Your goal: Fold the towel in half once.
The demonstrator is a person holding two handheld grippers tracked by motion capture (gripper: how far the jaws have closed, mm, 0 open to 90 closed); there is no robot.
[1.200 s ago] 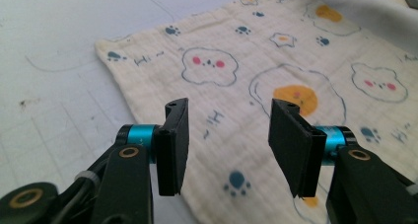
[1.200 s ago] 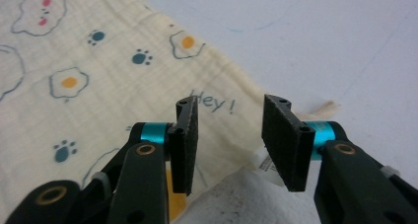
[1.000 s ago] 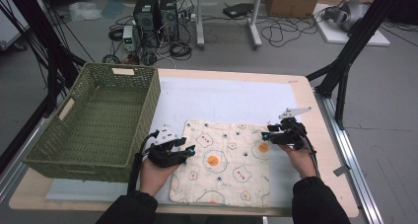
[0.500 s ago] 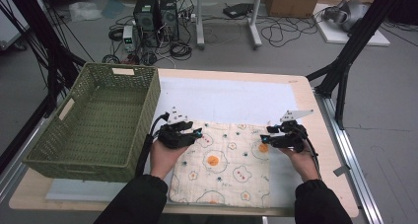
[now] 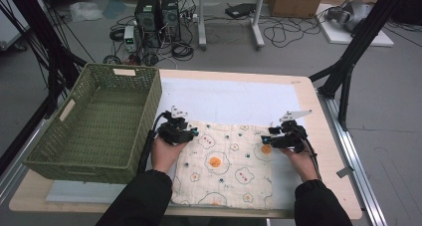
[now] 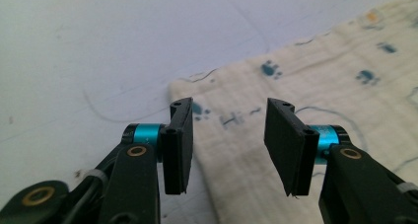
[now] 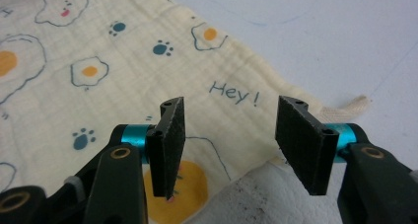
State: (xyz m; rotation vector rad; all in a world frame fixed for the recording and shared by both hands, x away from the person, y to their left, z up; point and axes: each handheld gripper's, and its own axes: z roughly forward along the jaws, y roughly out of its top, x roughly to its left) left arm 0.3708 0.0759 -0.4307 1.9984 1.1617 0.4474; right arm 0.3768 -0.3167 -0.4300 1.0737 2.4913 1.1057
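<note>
High view: I am holding my left gripper (image 5: 191, 132) and right gripper (image 5: 266, 138) agape over the cloth's (image 5: 226, 166) far corners, bare table (image 5: 229, 94) lying beyond.

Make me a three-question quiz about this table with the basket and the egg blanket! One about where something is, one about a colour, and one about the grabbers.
1. Where is the basket?
A. left of the cloth
B. on top of the cloth
C. under the table

2. What colour is the basket?
A. red
B. green
C. blue

3. How are the jaws of the left gripper and right gripper?
A. both shut
B. one shut on the cloth
C. both open

Answers: 1 A, the high view shows it at the table's left end, beside the cloth. 2 B, its weave is green. 3 C, each gripper view shows a gap between the jaws.
</note>
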